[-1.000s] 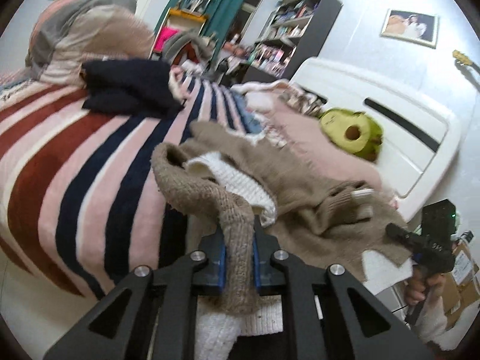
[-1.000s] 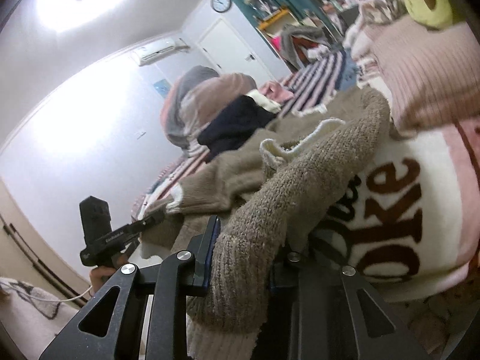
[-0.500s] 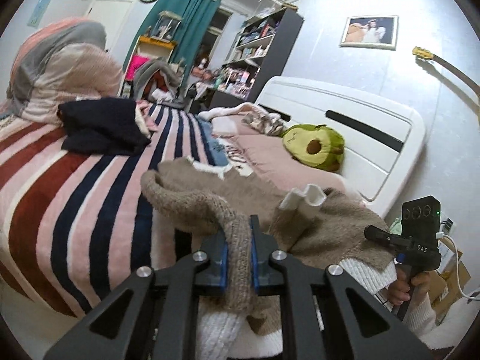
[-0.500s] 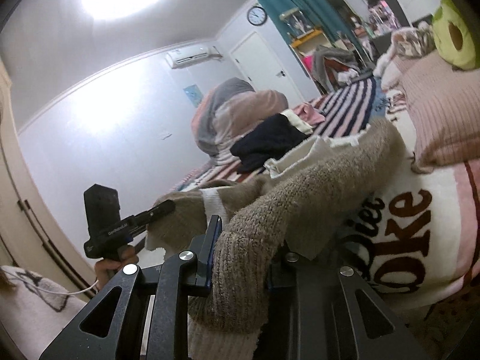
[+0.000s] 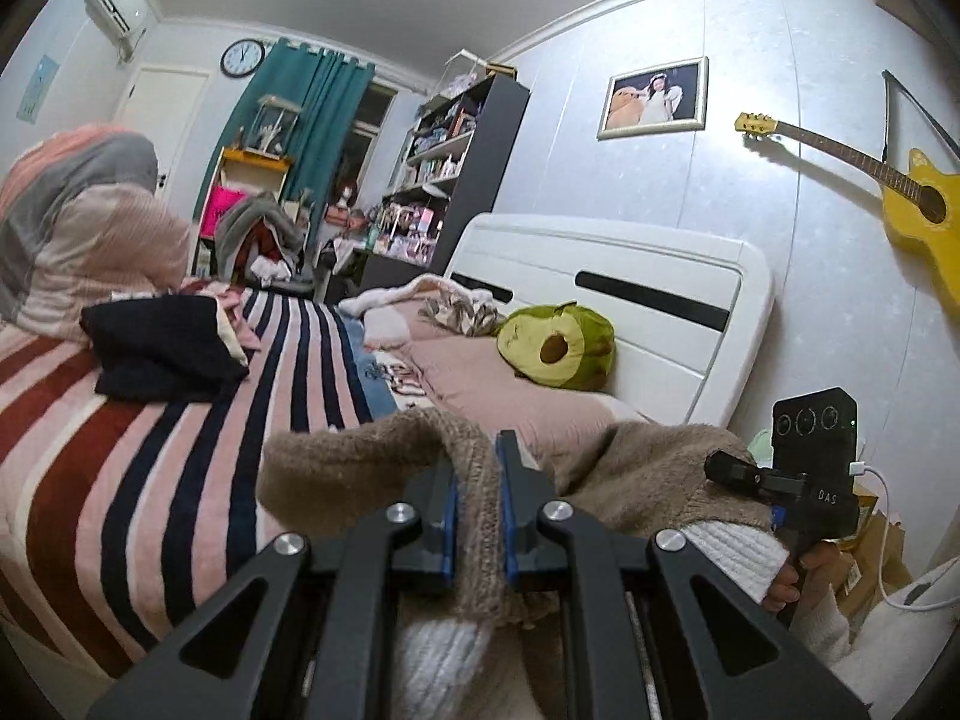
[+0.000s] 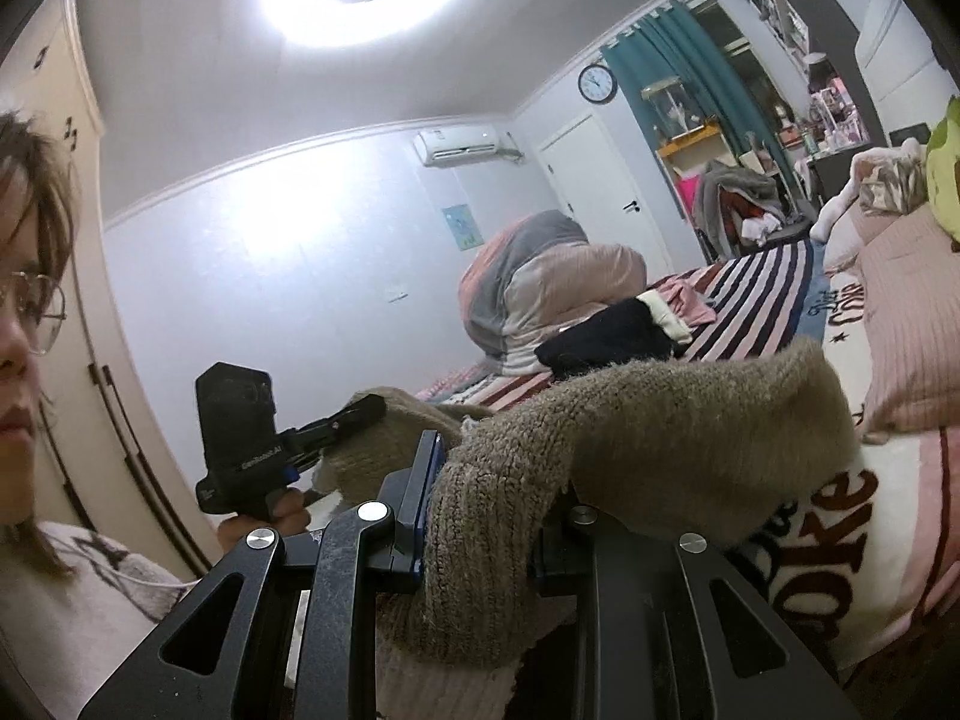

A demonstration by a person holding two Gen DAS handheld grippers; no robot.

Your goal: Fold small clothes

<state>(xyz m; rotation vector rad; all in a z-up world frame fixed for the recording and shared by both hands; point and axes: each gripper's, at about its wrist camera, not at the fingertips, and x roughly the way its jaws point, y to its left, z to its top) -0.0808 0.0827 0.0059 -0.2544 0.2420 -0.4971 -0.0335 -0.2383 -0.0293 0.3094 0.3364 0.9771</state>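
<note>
Raised higher off the striped blanket (image 5: pixel 150 468): fuzzy brown knit sweater (image 5: pixel 648 468), pinched between both grippers' (image 5: pixel 478 516) (image 6: pixel 480 516) closed jaws.

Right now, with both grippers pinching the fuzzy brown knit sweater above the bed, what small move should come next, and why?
Probably lower both hands toward the striped blanket to lay the fuzzy brown knit sweater flat. The left gripper and right gripper each clamp a bunched edge, and the fabric sags between them, so no clean fold line exists yet.

The left gripper (image 5: pixel 478 516) is black with blue pads (image 5: pixel 447 525) and silver screws (image 5: pixel 397 512). The person (image 6: pixel 24 324) has brown hair, thin-rimmed glasses (image 6: pixel 33 312) and a pale sleeve (image 5: pixel 825 624).
</note>
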